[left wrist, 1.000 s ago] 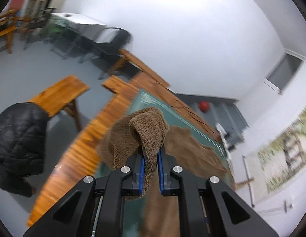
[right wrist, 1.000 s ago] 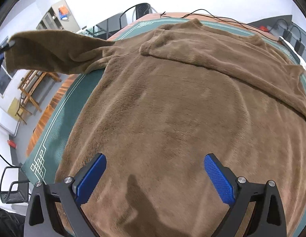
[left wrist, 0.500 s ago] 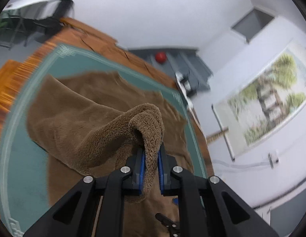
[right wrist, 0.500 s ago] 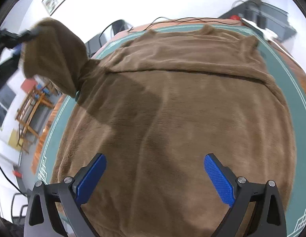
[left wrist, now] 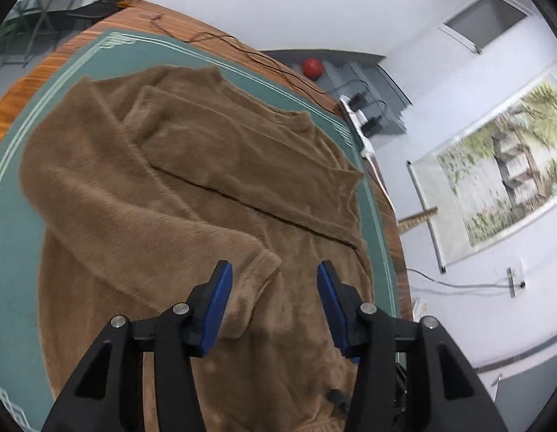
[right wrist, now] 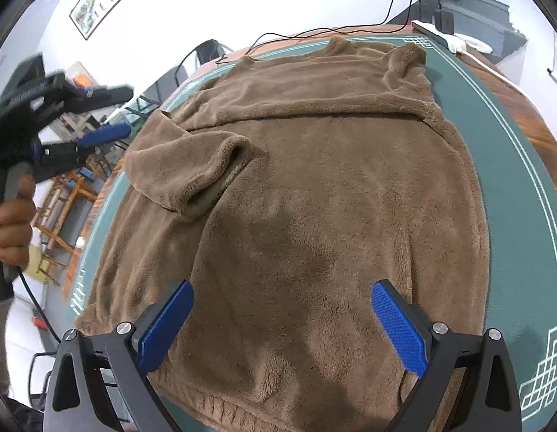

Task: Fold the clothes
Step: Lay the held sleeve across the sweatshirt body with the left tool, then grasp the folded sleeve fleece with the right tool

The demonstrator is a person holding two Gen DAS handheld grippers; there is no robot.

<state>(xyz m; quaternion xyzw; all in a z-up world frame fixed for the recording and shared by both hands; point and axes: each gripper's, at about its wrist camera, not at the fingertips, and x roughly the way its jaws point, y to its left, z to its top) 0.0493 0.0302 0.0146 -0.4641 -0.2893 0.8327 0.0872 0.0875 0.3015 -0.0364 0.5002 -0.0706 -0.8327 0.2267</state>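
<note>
Brown sweater [right wrist: 314, 187] spread flat on the green mat [right wrist: 523, 194] of the counter [left wrist: 80, 39], both sleeves folded across its body. Left gripper [left wrist: 275, 298], jaws just opened, has released the sleeve cuff [left wrist: 258, 270], which lies between them. Right gripper [right wrist: 282, 320] released, above the hem. Cable [right wrist: 314, 32] and power strip [left wrist: 357, 122] beyond the collar.
</note>
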